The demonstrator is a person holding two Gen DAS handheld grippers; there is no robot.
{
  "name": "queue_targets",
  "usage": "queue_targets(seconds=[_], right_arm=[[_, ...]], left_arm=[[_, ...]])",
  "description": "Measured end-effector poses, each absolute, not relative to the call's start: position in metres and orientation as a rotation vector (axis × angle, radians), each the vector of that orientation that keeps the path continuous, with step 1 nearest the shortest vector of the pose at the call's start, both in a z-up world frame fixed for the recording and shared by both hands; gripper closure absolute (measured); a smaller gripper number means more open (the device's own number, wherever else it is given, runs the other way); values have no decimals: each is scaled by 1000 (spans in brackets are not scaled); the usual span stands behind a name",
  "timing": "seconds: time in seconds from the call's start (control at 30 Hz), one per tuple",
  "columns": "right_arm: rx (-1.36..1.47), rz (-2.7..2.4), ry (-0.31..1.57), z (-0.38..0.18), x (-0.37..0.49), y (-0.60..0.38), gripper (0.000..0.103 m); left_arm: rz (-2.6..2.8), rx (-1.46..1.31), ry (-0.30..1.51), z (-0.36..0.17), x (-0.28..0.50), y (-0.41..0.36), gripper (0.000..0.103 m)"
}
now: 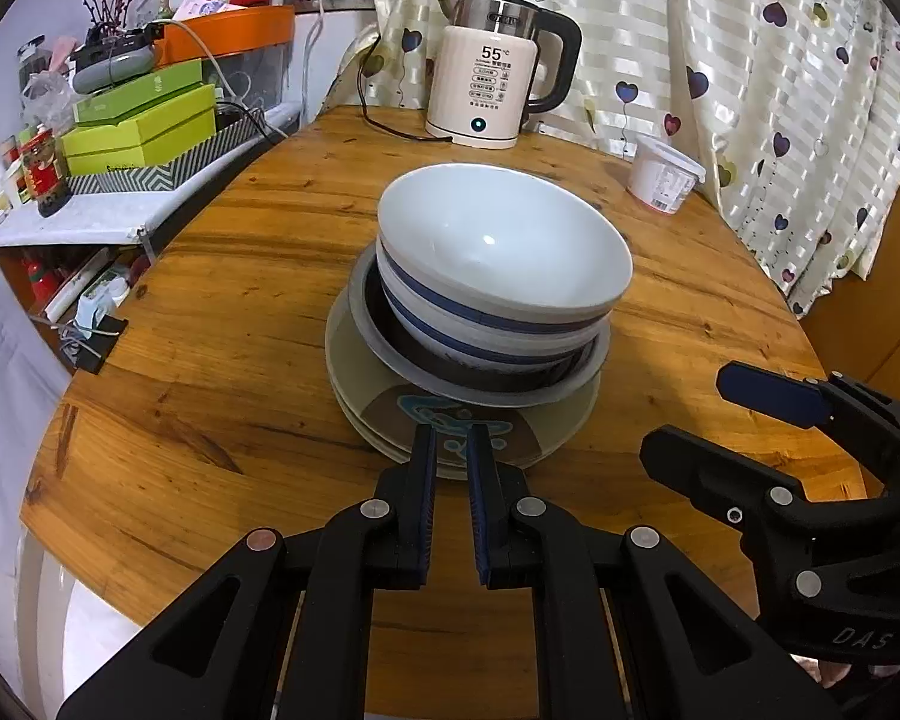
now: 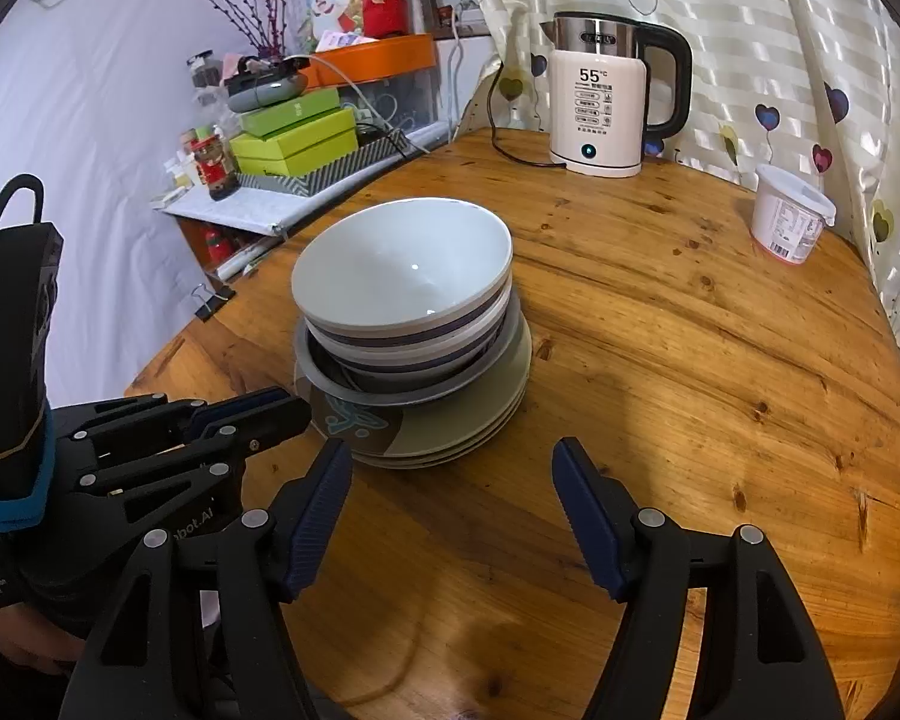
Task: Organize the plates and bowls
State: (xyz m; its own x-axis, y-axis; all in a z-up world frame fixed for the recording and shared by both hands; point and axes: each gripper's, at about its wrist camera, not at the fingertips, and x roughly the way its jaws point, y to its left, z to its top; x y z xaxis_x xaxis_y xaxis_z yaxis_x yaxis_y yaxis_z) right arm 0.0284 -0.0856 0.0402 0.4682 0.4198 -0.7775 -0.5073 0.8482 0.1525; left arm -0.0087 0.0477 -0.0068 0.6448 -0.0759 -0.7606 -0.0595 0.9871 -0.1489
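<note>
One stack stands mid-table. A white bowl [image 1: 504, 240] [image 2: 402, 264] tops blue-striped bowls [image 1: 450, 312], which nest in a grey shallow dish [image 1: 363, 306] on beige plates with a blue motif [image 1: 354, 372] [image 2: 480, 414]. My left gripper [image 1: 451, 438] [image 2: 297, 411] is shut with nothing between its pads, its tips just over the near rim of the plates. My right gripper [image 2: 450, 462] [image 1: 687, 414] is open and empty, above bare wood to the right of the stack and slightly nearer than it.
The round wooden table [image 1: 210, 360] carries a white electric kettle [image 1: 492, 72] [image 2: 606, 96] with its cord at the back, and a white plastic tub [image 1: 663, 174] [image 2: 789, 222] at the back right. A cluttered shelf with green boxes [image 1: 138, 126] lies left; a heart-print curtain [image 1: 780, 60] hangs behind.
</note>
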Motion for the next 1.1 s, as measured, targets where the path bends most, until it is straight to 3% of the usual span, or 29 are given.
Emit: queue_targets(seconds=[1.1], right_arm=[[-114,574,921,38,26,-81,31]], left_arm=[[49,-139,887,-7,-8,48,93]])
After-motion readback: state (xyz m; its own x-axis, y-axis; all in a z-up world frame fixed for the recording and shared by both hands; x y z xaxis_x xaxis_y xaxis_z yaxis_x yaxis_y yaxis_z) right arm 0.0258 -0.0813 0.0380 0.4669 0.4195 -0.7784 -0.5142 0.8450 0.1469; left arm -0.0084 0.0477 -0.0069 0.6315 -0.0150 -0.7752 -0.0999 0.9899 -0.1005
